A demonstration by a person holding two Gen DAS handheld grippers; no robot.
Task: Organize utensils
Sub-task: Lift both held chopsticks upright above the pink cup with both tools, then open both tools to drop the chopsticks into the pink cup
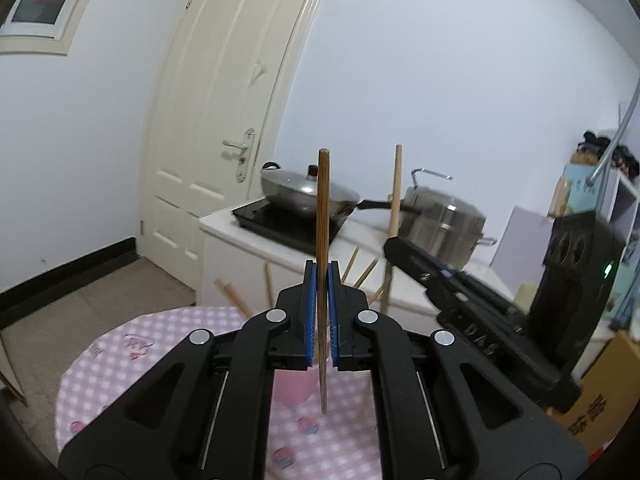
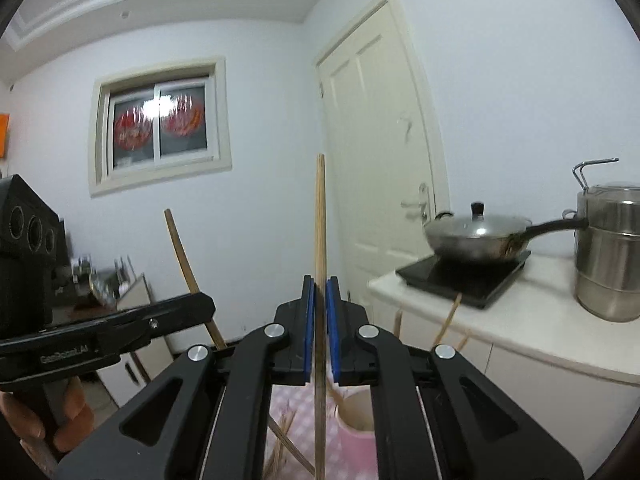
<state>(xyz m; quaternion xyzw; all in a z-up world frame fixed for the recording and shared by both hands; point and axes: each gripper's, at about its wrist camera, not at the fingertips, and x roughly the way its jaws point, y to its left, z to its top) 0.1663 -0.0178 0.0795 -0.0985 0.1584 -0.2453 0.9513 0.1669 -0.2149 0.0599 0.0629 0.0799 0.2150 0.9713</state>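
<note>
Two chopsticks are in the air at once, one per gripper, and that is your main risk. Your left gripper [image 1: 323, 280] is clamped on a dark brown wooden chopstick [image 1: 323, 208], held upright above the pink checked desk [image 1: 168, 344]. Your right gripper [image 2: 320, 292] pinches a pale bamboo chopstick [image 2: 320, 220], also upright, just above the pale pink cylindrical holder [image 2: 356, 412]. Each thin stick sits between narrow blue pads, so a tilt of your wrist could let it pivot or slide out. The grippers are near each other; bring them closer and the sticks may knock. Loose pale sticks [image 2: 286, 440] lie beside the holder and could snag a descending tip.
</note>
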